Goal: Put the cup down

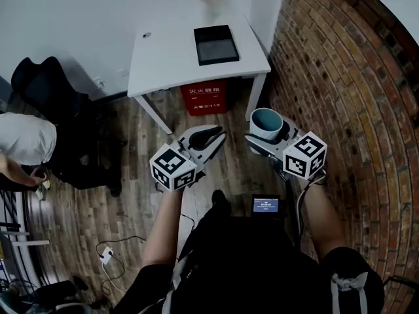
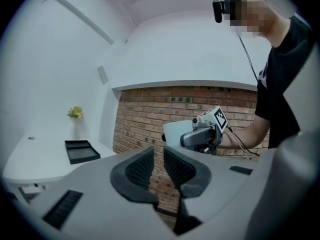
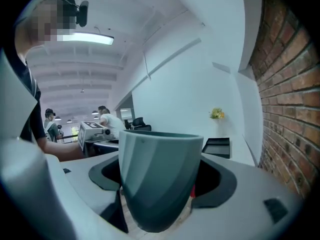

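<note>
The carry is in hand: the right claw [image 1: 264, 136] clamps the smooth, teal-grey, handleless tapered cup [image 3: 160, 179] by its sides, upright and in the air. Beside it, the left claw [image 1: 208, 138] is nearly closed on nothing. Next, I judge, the cup must reach the white rectangular worktop [image 1: 170, 57] ahead, settle beside the flat black tray [image 1: 215, 44], then be released.

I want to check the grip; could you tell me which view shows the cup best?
The right gripper view: the cup fills the frame, held between both jaws. The head view shows its rim from above; the left gripper view only a small, pale side.
</note>
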{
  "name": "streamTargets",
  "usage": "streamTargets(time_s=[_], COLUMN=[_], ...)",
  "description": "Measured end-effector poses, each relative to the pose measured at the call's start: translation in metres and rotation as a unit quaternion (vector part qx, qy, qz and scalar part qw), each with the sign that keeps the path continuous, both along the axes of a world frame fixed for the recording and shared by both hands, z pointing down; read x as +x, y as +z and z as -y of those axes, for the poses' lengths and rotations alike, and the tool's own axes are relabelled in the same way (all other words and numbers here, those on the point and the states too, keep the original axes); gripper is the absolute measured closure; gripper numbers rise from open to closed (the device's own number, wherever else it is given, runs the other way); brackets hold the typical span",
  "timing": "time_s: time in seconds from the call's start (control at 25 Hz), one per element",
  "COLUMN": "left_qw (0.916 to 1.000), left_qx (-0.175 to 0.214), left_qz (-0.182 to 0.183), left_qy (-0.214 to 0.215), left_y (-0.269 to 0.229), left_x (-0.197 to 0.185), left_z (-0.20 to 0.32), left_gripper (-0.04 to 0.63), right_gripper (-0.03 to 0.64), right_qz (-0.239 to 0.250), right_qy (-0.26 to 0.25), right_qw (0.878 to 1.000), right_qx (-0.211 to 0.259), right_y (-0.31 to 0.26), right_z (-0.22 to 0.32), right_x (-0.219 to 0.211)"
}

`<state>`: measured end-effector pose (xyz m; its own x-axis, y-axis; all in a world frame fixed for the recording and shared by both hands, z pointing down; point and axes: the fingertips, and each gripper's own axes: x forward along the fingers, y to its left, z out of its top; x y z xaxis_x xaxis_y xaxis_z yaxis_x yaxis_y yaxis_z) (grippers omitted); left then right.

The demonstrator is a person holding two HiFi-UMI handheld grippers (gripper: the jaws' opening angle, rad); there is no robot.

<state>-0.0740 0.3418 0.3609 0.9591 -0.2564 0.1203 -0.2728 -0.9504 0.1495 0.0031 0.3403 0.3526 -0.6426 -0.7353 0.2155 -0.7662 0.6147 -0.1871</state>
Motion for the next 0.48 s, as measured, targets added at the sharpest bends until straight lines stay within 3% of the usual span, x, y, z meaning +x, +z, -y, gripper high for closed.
streamTargets(time_s=[0.28,0.4,0.48], left_qw=[0.9999,0.9996,0.9993], left_qx=[-0.008,-0.017,-0.02], left_qz=[-0.01,-0.015,-0.022], left_qy=[-0.004,-0.016,-0.024], left_y=[0.0,0.004,0.002], left_x=[-0.019,-0.023,-0.024], left_z=[0.089,0.122,0.143], left_gripper=[0.537,0.467,0.454], right_gripper=[0.222,0.222,0.222], right_qz=[0.01,0.017,0.023], right_qy=[0.015,0.021,0.025], right_qw=[1.0,1.0,0.999], right_qx=[-0.002,-0.013,-0.015], right_y=[0.0,0.009,0.01], right_z=[0.081,0.106,0.124], right_x=[-0.011,-0.007,-0.004])
